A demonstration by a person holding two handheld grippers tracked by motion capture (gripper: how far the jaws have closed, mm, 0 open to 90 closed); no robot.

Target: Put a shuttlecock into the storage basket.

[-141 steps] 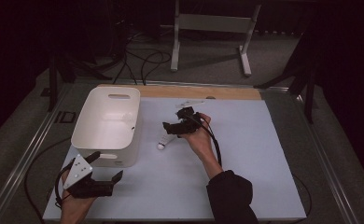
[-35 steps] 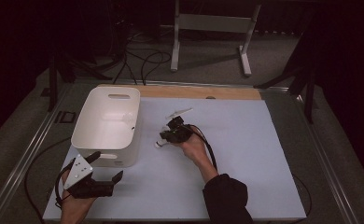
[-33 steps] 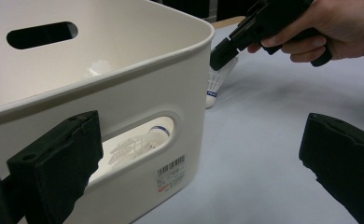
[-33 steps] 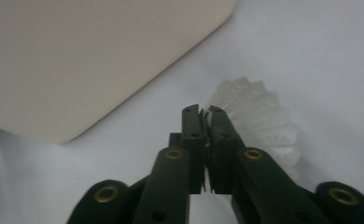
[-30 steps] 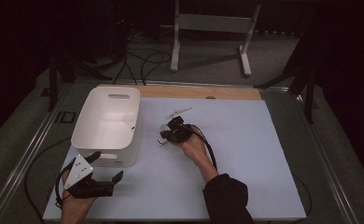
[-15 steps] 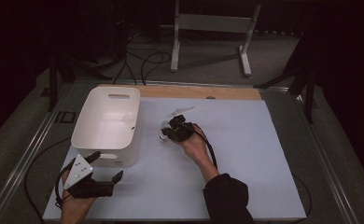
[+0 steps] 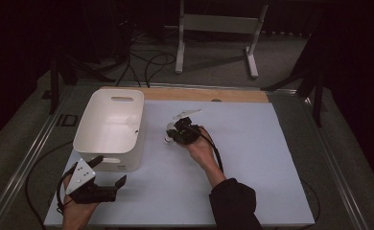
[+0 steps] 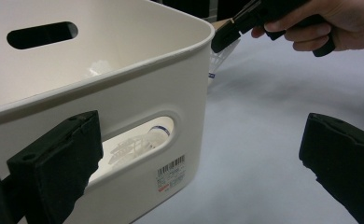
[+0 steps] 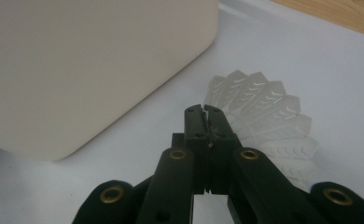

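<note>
High view showed the pale surface (image 7: 252, 163) across mid-frame, with a white bin (image 7: 111, 127) at left centre. The left gripper (image 7: 109, 178), lower left just below the bin, had jaws spread wide, empty. The right gripper (image 7: 171, 135), at centre, had jaws clamped on a shuttlecock (image 9: 269, 126) beside the bin.

A bin (image 7: 111, 129) sits at the table's (image 7: 252, 158) left, a shuttlecock (image 9: 264, 121) lies on the table just right of it under the right gripper (image 7: 171, 136), and the left gripper (image 7: 109, 173) rests at the bin's near corner
</note>
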